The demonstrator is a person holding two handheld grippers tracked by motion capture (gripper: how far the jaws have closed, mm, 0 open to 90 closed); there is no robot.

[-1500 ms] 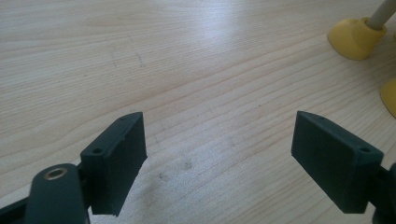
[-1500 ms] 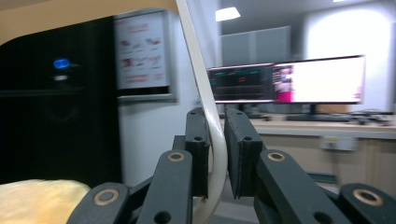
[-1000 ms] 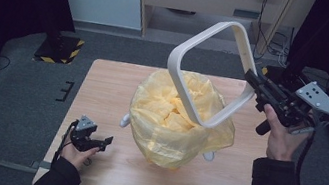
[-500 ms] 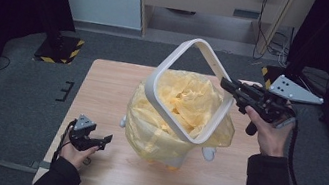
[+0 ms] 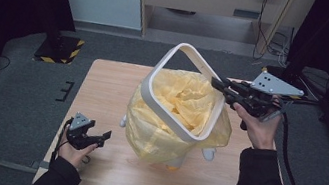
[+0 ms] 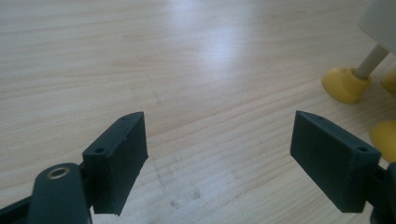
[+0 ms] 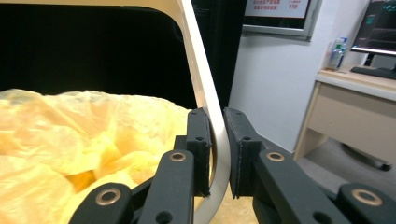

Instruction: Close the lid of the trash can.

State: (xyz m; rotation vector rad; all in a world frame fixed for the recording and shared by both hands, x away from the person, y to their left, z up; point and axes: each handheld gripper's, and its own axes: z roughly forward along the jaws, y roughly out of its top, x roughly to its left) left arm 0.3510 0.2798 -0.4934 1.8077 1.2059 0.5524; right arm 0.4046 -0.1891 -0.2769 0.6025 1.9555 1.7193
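- R gripper (image 7: 217,154): jaws narrow, pinched on the white rounded-rectangle plastic ring frame (image 5: 178,90), one jaw each side of the rim. I read it as a grip on the edge so the frame can be steered over the bag.
- Frame is tilted: far side up in the air, near side low against the crinkled yellow plastic bin liner (image 5: 167,123). Liner sits mid-table, draped over a small white bin w/ yellow feet (image 6: 348,84).
- R hand (image 5: 258,126) is raised right of the bin, gripper pointing in toward it, forearm coming from the table's near-right edge.
- L gripper (image 5: 89,135): jaws wide, nothing between them, just the light wooden tabletop (image 6: 187,56) under it. Looks parked, imo out of the way.
- L hand (image 5: 72,150) is low at the near-left table edge, well apart from the bin.
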